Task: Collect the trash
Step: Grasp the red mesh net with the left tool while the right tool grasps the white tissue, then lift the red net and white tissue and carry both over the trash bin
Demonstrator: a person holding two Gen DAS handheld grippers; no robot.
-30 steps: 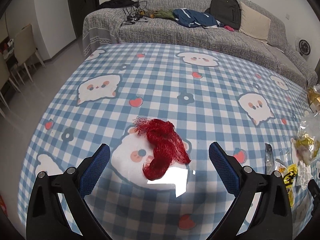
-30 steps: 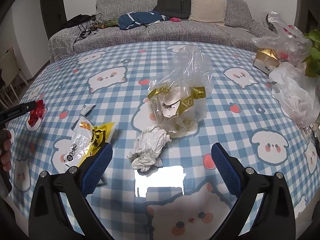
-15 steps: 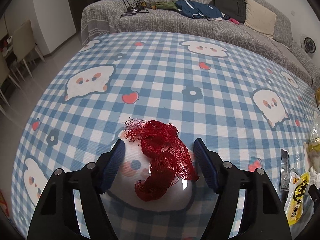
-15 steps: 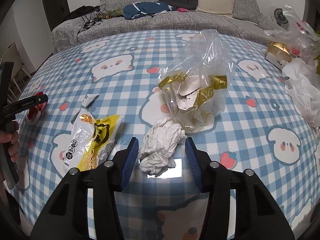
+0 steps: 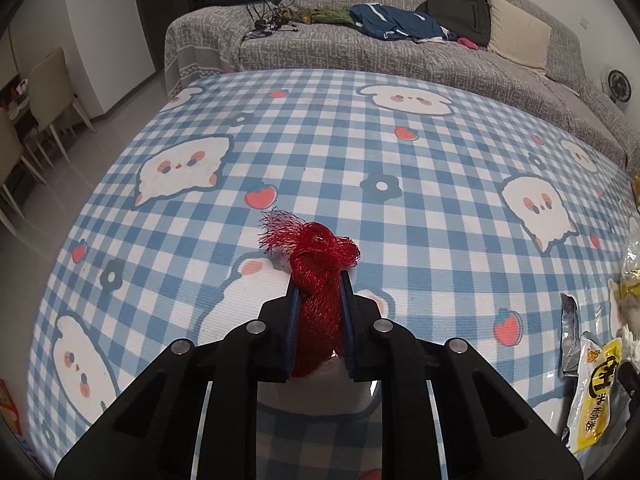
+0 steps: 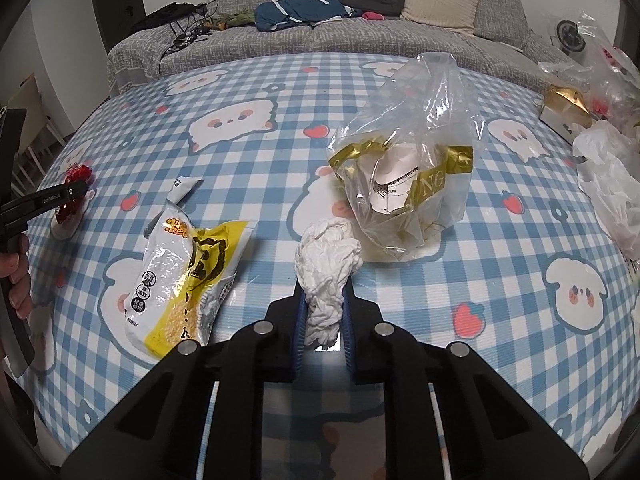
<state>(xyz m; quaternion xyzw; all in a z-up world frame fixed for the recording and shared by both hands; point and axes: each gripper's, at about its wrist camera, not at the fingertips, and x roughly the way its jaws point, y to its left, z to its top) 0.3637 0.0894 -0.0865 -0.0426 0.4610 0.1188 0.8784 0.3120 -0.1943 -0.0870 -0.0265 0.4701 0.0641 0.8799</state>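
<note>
Two grips closing at once. Left gripper (image 5: 318, 280) pinching red mesh netting (image 5: 316, 276) between blue pads, on checked tablecloth (image 5: 400, 208). Right gripper (image 6: 324, 292) squeezing crumpled white tissue (image 6: 326, 268), just beside clear plastic bag (image 6: 416, 160); yellow snack wrapper (image 6: 188, 280) lying flat, left of tissue.

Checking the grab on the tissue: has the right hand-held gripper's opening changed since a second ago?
Yes. The right hand-held gripper is closing on the crumpled tissue, which remains beside the clear plastic bag.
</note>
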